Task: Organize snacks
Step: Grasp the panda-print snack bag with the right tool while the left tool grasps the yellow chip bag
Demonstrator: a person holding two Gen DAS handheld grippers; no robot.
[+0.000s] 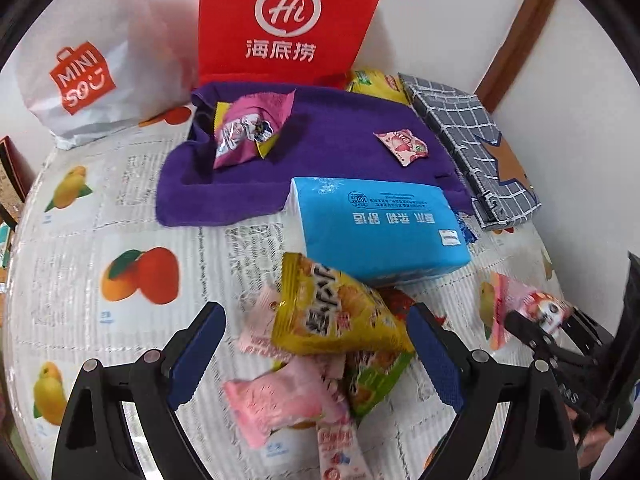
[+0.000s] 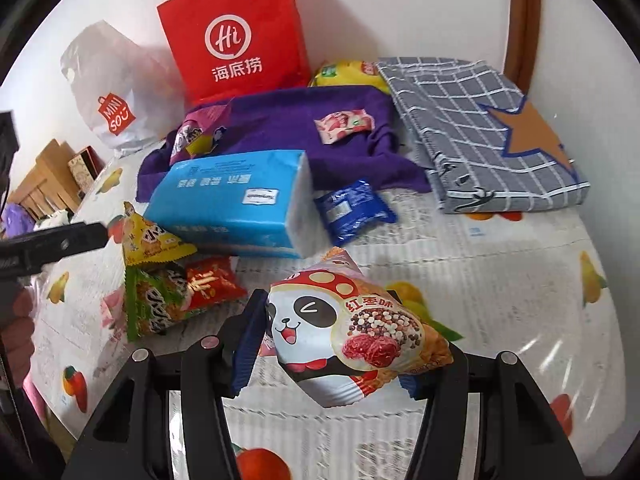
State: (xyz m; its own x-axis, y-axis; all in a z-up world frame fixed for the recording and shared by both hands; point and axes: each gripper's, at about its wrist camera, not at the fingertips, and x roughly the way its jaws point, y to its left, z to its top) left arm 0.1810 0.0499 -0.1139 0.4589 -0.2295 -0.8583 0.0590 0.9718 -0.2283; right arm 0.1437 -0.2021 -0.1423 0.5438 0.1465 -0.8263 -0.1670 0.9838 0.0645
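Observation:
My right gripper [image 2: 336, 340] is shut on a puffy panda snack pack [image 2: 340, 332], holding it just above the fruit-print tablecloth [image 2: 500, 280]. In the left wrist view that pack [image 1: 536, 312] shows at the right edge. My left gripper [image 1: 316, 308] stands open over a pile of snacks: a yellow pack [image 1: 332, 308], pink packs [image 1: 276, 400] and a green pack [image 1: 372, 380] lie between its fingers, untouched. A pink pack [image 1: 244, 128] and a strawberry pack [image 1: 402, 146] lie on the purple cloth [image 1: 320, 148].
A blue tissue pack [image 1: 380, 224] lies in front of the cloth. At the back wall stand a red paper bag [image 1: 288, 20] and a white plastic bag [image 1: 84, 64]. A grey checked pouch [image 2: 480, 132], a yellow bag [image 2: 348, 72] and a small blue pack [image 2: 352, 208] lie to the right.

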